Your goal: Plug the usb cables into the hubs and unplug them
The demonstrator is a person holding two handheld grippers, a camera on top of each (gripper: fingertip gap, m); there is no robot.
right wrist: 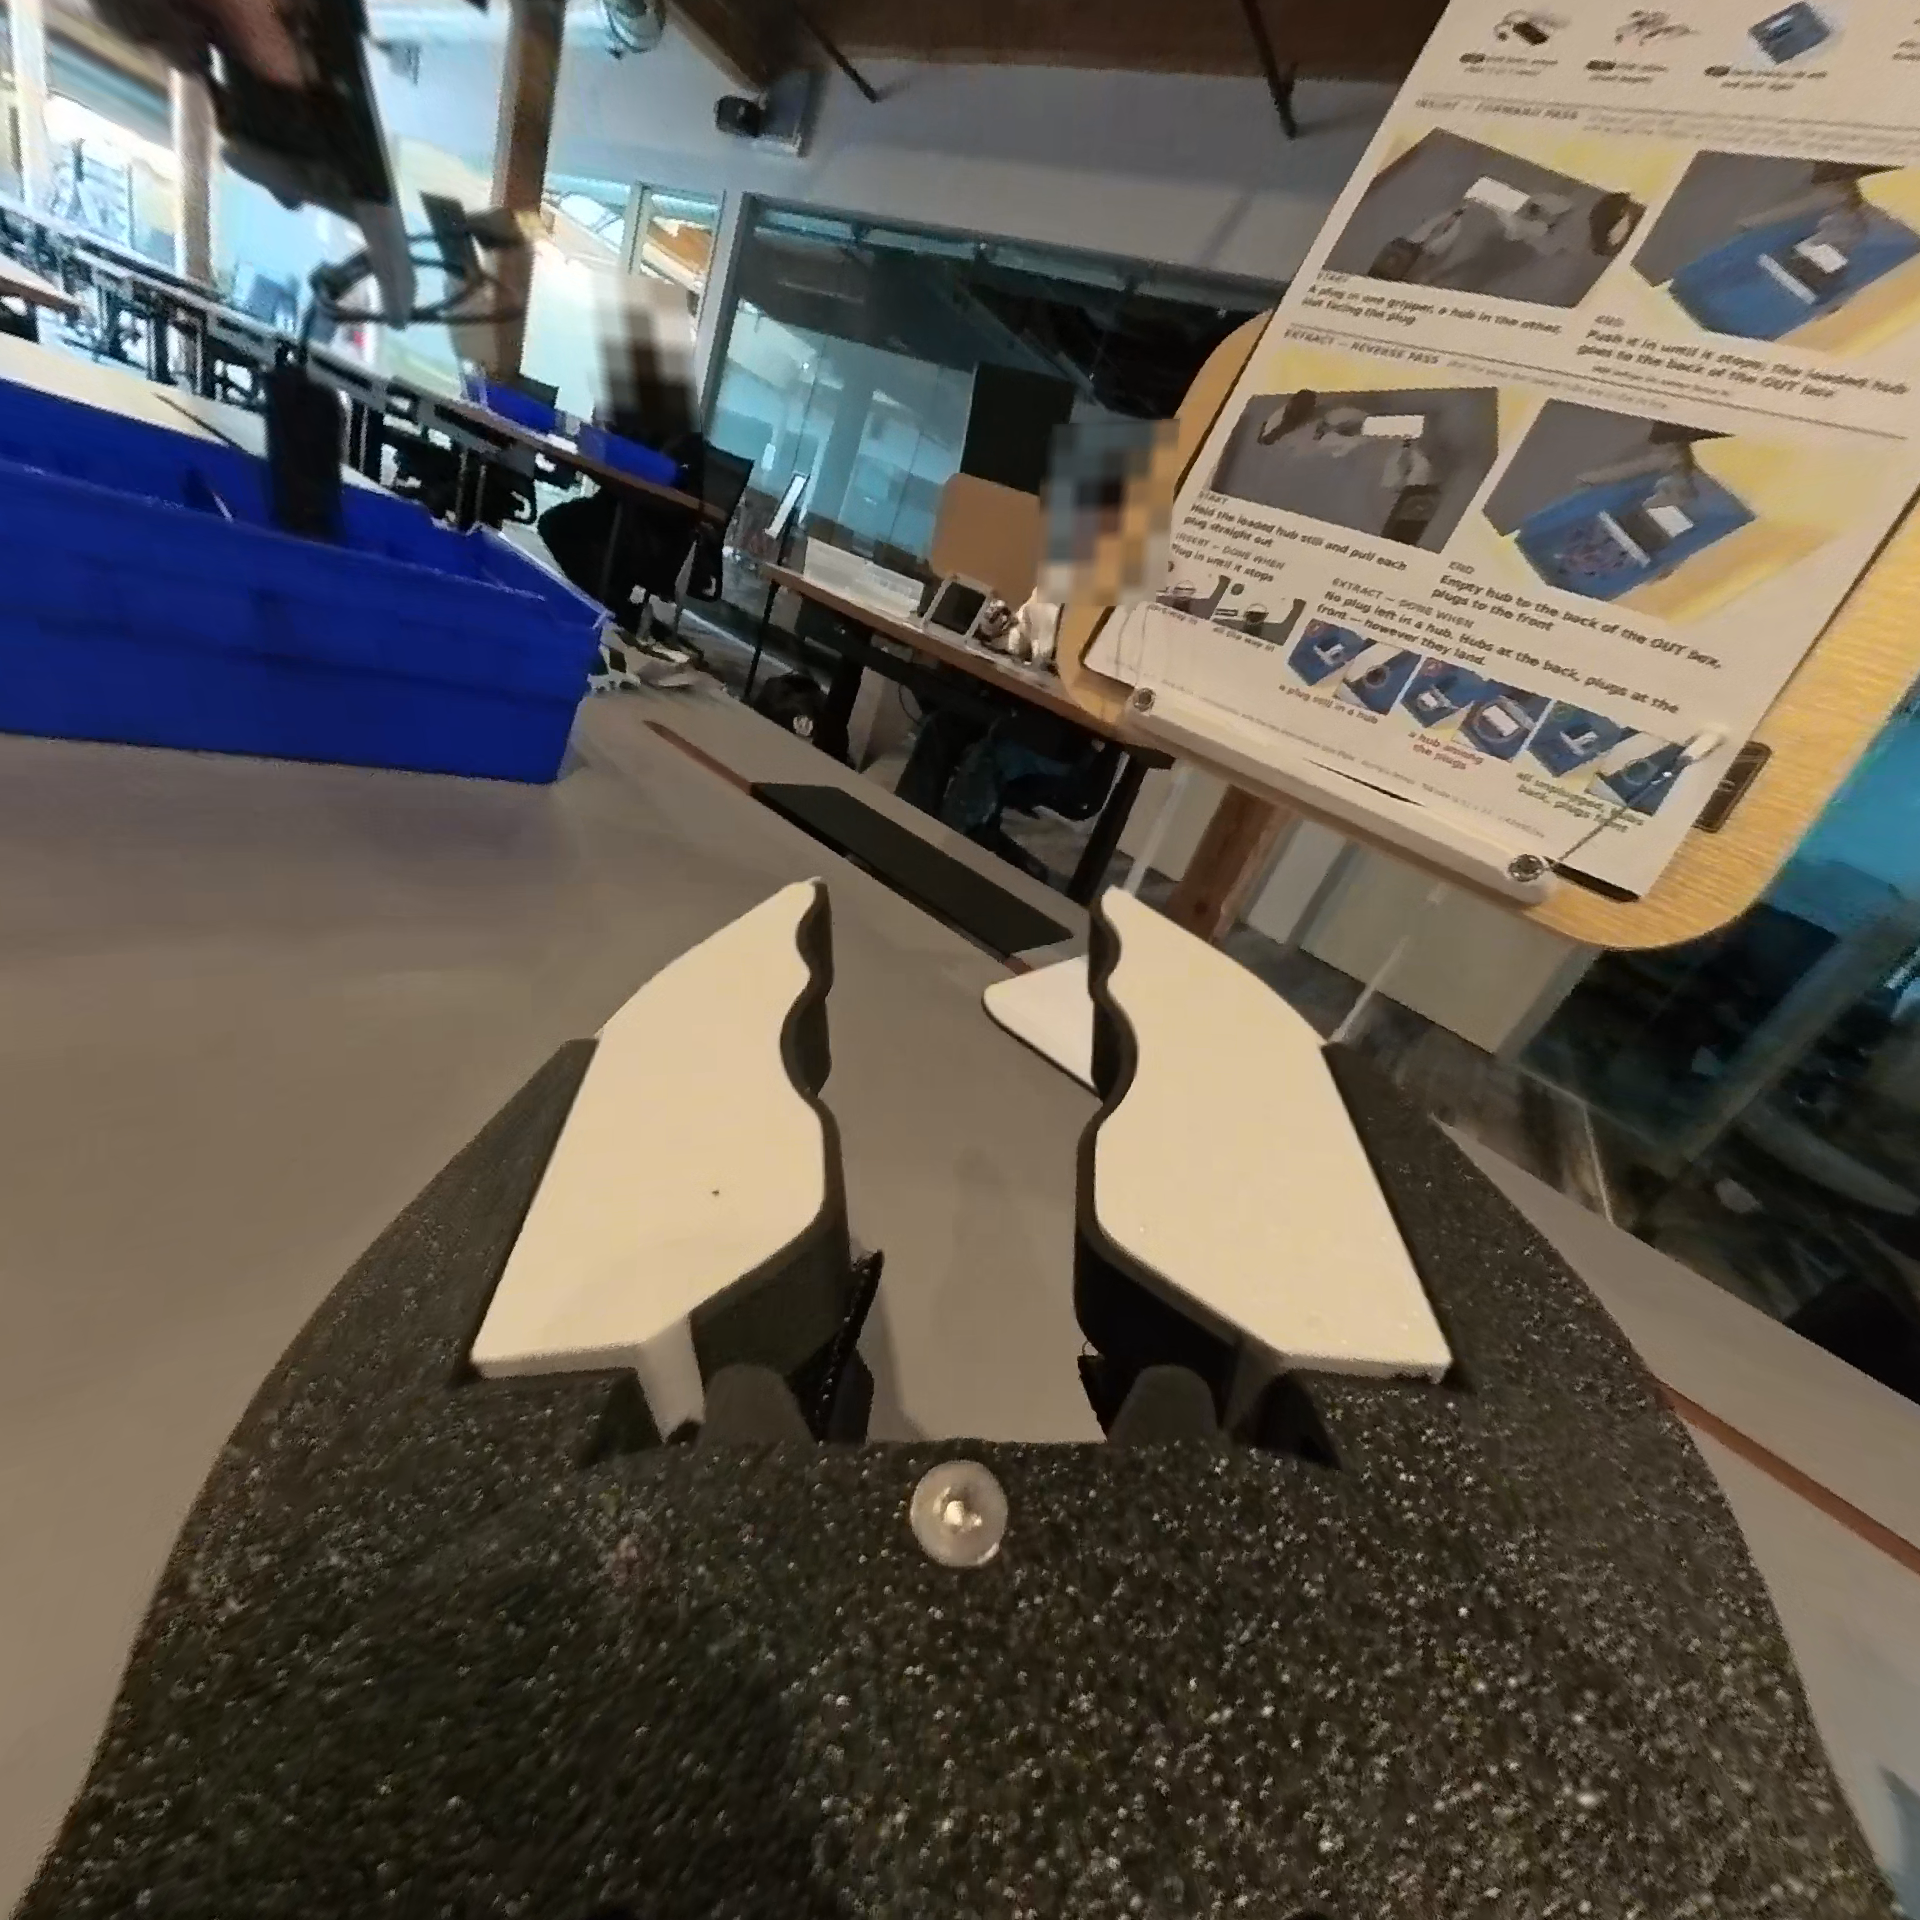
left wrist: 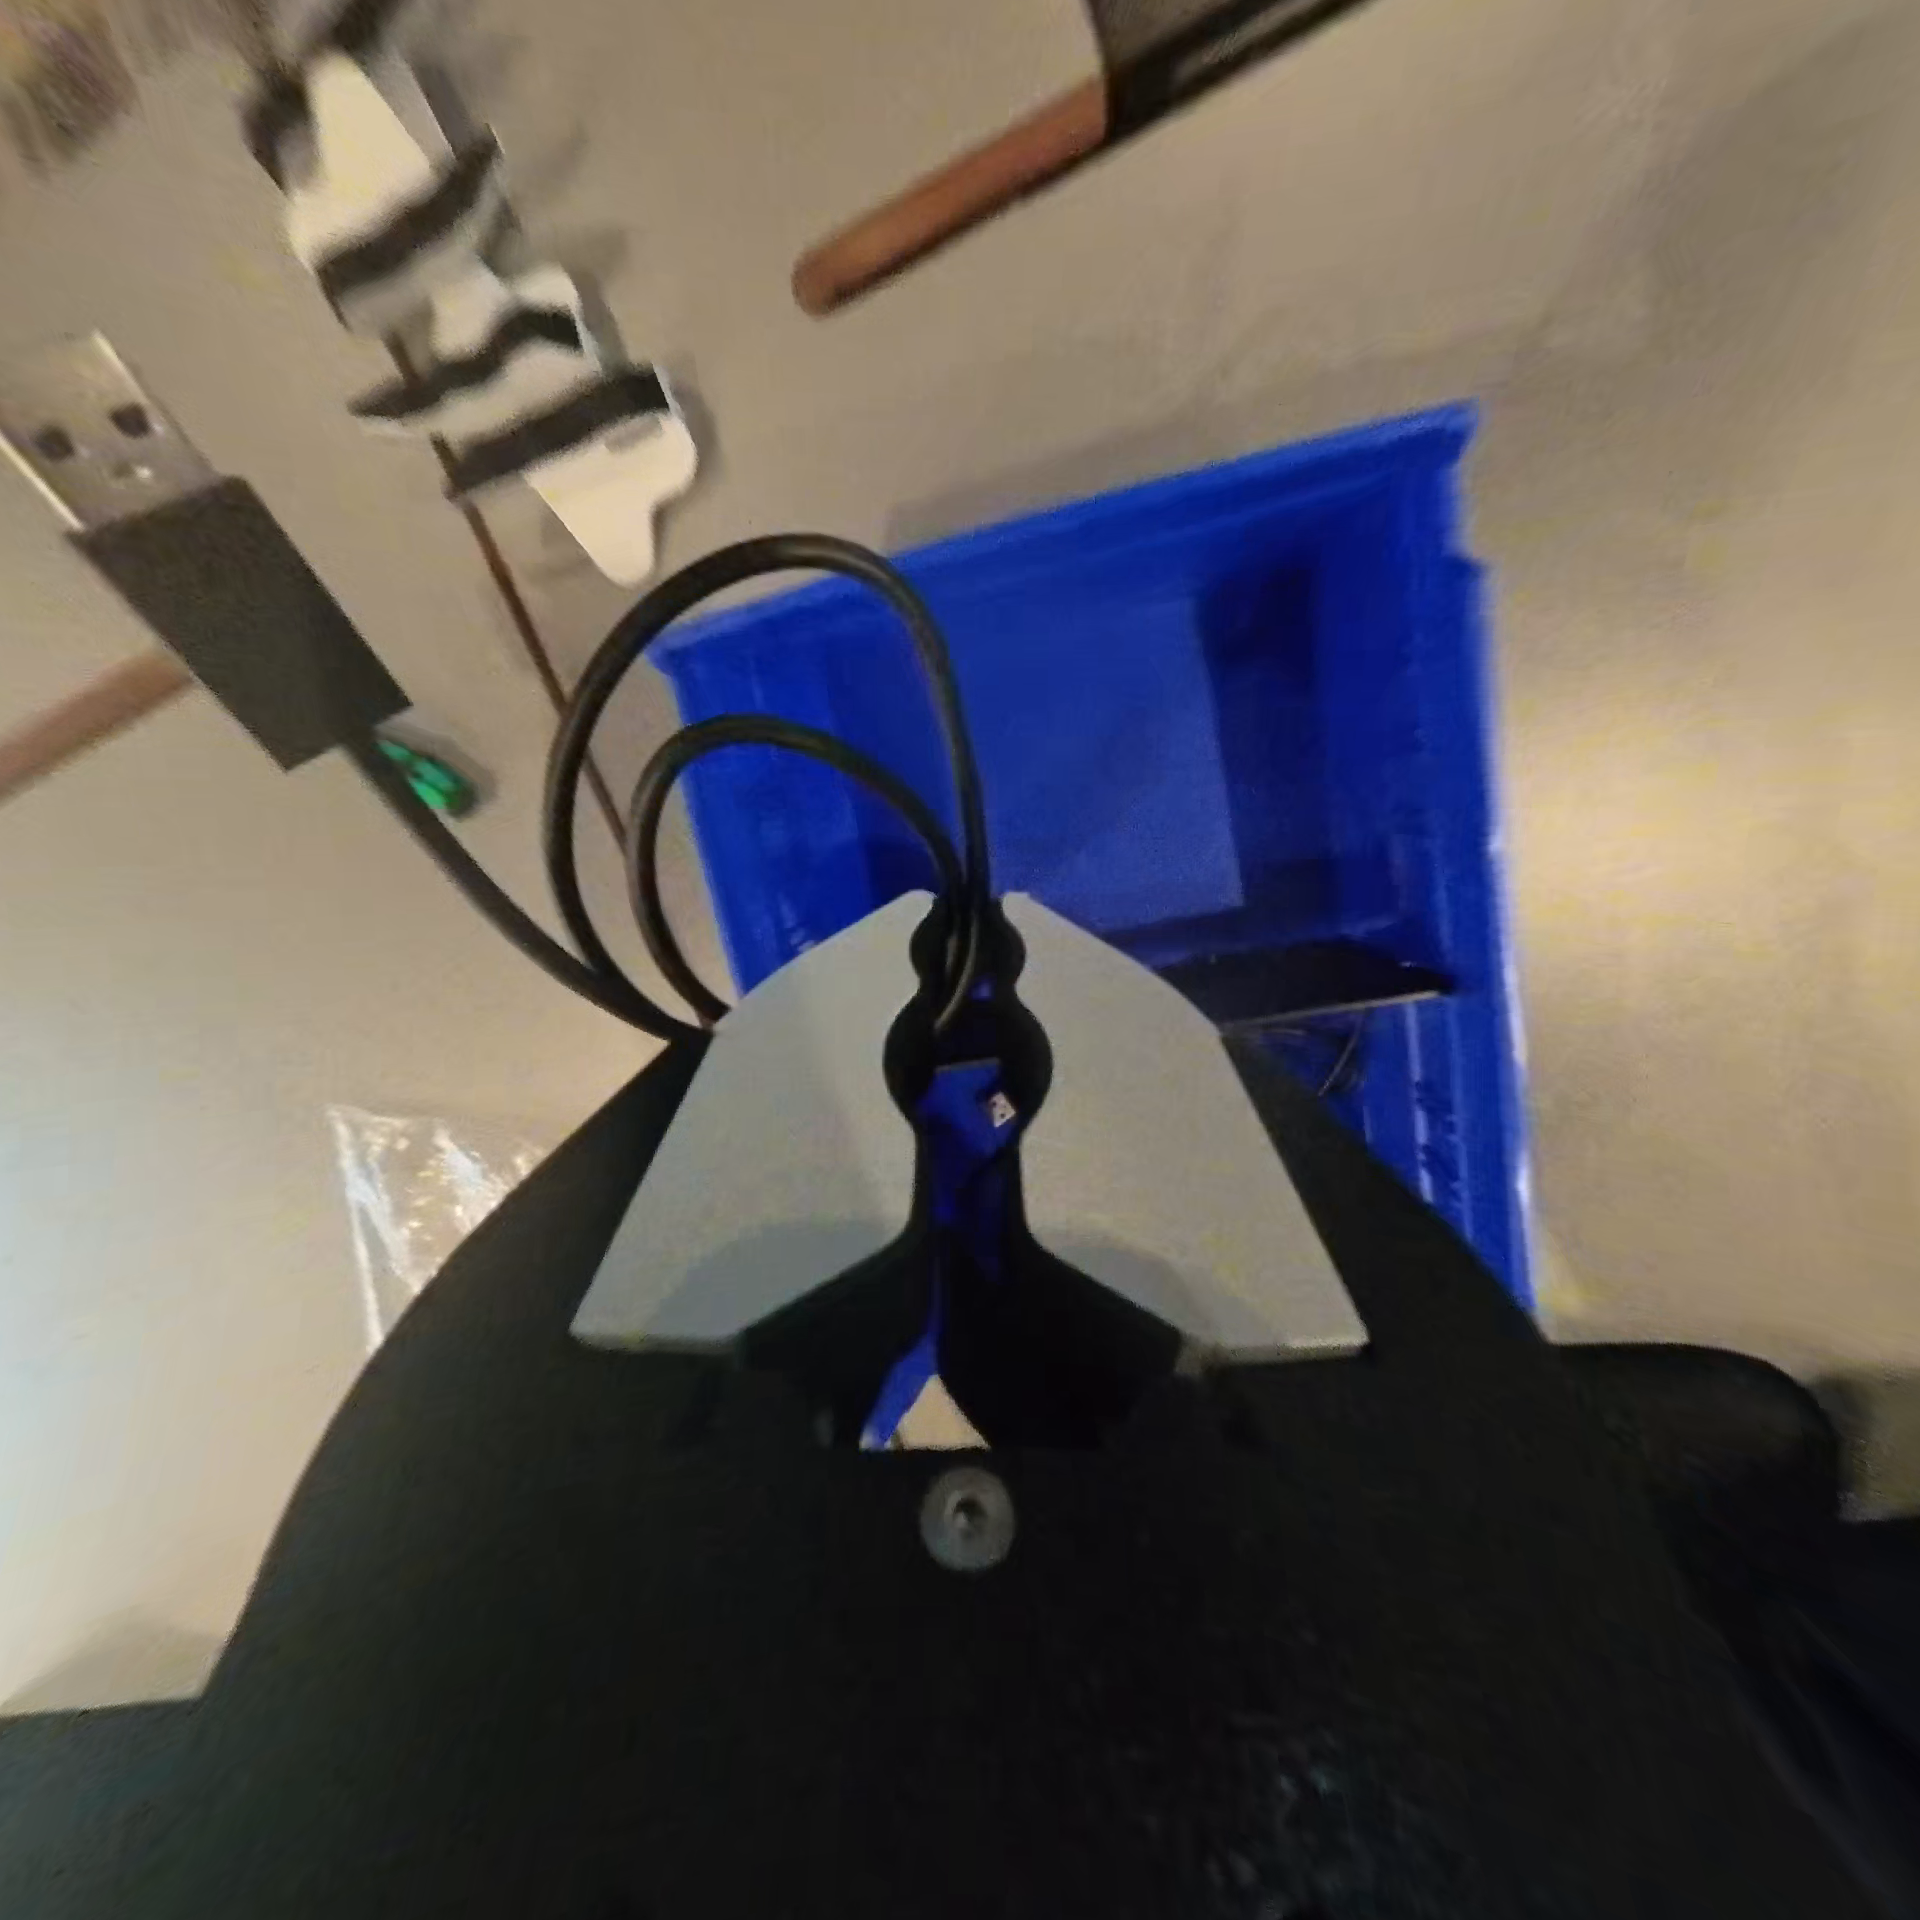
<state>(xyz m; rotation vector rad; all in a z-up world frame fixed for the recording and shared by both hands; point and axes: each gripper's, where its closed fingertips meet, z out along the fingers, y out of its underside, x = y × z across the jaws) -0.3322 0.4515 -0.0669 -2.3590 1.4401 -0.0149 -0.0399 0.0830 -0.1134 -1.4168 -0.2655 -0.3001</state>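
Note:
My left gripper (left wrist: pixel 966 914) is shut on a looped black USB cable (left wrist: pixel 592 727) and holds it above a blue bin (left wrist: pixel 1455 831). The cable's silver and black USB plug (left wrist: pixel 114 436) hangs free at the upper left. A dark flat item (left wrist: pixel 1309 977) lies in one of the bin's compartments. My right gripper (right wrist: pixel 956 914) is open and empty, low over the grey table (right wrist: pixel 260 987). In the right wrist view the blue bin (right wrist: pixel 260 644) stands to the left, with a black upright thing (right wrist: pixel 301 457) blurred over it.
An instruction board (right wrist: pixel 1455 468) on a wooden panel stands at the right, its white base (right wrist: pixel 1039 1013) just ahead of my right fingers. A black strip (right wrist: pixel 904 862) lies on the table beyond. A clear plastic bag (left wrist: pixel 416 1184) lies left of the bin. A blurred white and black object (left wrist: pixel 468 343) shows at upper left. About 50 centimeters separates my left fingertips from my right.

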